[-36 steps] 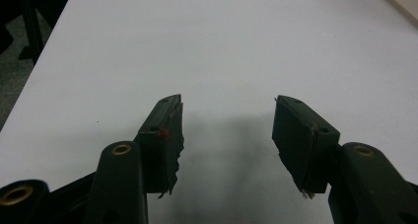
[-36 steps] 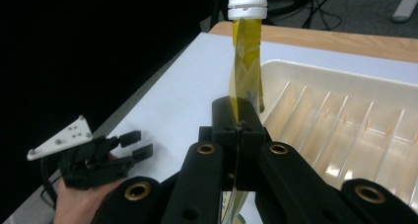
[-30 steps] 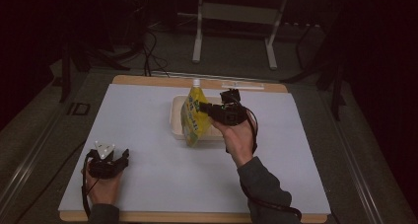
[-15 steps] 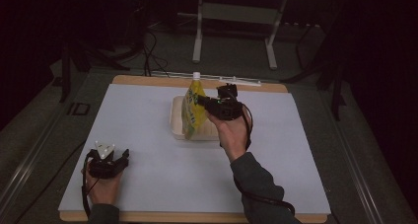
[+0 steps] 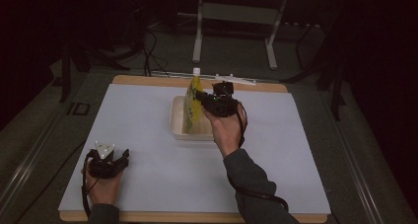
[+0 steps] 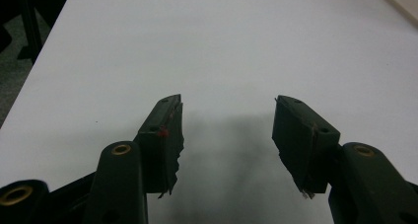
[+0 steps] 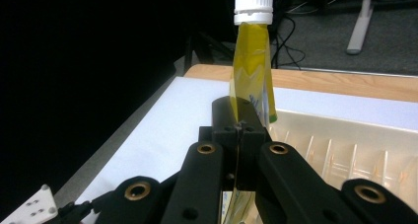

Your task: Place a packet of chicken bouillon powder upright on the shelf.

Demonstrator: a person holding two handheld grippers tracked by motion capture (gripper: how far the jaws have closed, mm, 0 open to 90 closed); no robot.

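Here the right gripper (image 5: 201, 101), just above the middle of the high view, has its black jaws pinched flat on the yellow spouted drink pouch with a white screw cap (image 5: 193, 105). The grip sits on the pouch's thin side edge, which probably keeps the soft body hanging upright and the cap on top while it is over the shallow cream plastic tray (image 5: 178, 128). In the right gripper view the pouch (image 7: 250, 71) rises straight out from between the closed jaws toward the top centre of the frame, its cap at the very top edge, and the ribbed tray wall (image 7: 345, 135) lies at the lower right. The pouch's lower end seems to be inside or just over the tray; I cannot tell whether it rests on the bottom.

At the lower left of the high view, the left gripper (image 5: 106, 161) lies on the white table sheet (image 5: 148, 135), well apart from the tray. Its jaws stand wide with nothing between them, apparently parked out of the way.
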